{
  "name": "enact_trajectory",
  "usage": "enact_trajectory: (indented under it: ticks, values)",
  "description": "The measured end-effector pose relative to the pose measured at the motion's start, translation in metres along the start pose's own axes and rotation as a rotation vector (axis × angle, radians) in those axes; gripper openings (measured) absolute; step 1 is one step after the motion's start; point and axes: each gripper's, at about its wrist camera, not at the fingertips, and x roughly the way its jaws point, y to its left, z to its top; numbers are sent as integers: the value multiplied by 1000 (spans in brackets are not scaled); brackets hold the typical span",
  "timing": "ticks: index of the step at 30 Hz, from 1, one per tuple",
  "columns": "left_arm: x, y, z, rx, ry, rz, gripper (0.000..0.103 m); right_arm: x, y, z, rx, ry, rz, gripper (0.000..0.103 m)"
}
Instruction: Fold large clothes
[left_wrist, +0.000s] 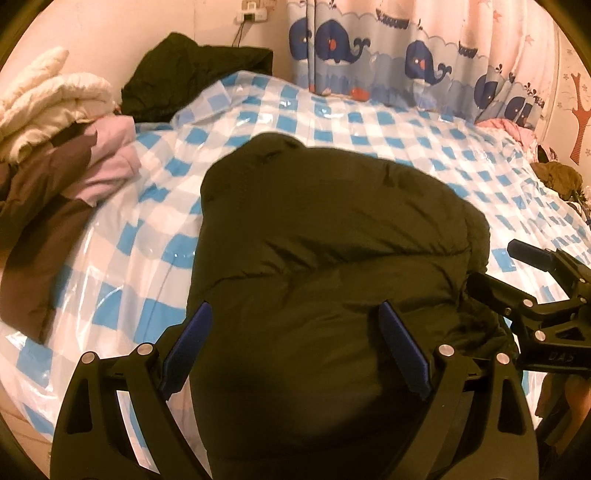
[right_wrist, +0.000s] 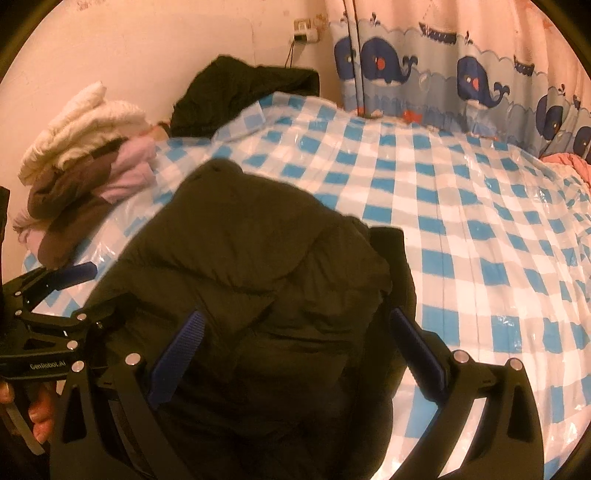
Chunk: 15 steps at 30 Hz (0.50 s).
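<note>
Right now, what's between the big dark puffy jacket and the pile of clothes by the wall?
Only bare checkered bed cover lies between the dark jacket and the clothes pile. The right wrist view shows that strip most clearly.

A whale-print curtain (right_wrist: 461, 85) hangs behind the blue-checked bed cover (right_wrist: 461, 236), below a wall socket (right_wrist: 304, 33).

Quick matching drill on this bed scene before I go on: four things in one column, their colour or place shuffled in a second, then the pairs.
1. puffer jacket
2. bed cover
3. curtain
4. clothes pile

A. whale print, behind the bed
B. dark, between the open left tongs
C. blue-white check
D. stacked at the bed's left edge

Pairs: 1-B, 2-C, 3-A, 4-D
</note>
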Motion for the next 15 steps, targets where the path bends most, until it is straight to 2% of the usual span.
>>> enact_trajectory:
  ticks: [5,15]
  values:
    - [4,1,-1,6,35,7,87,6,-2,-1,-4,61,0,96]
    - [7,2,2,9,63,7,87,9,0,-2,-18,101,6,96]
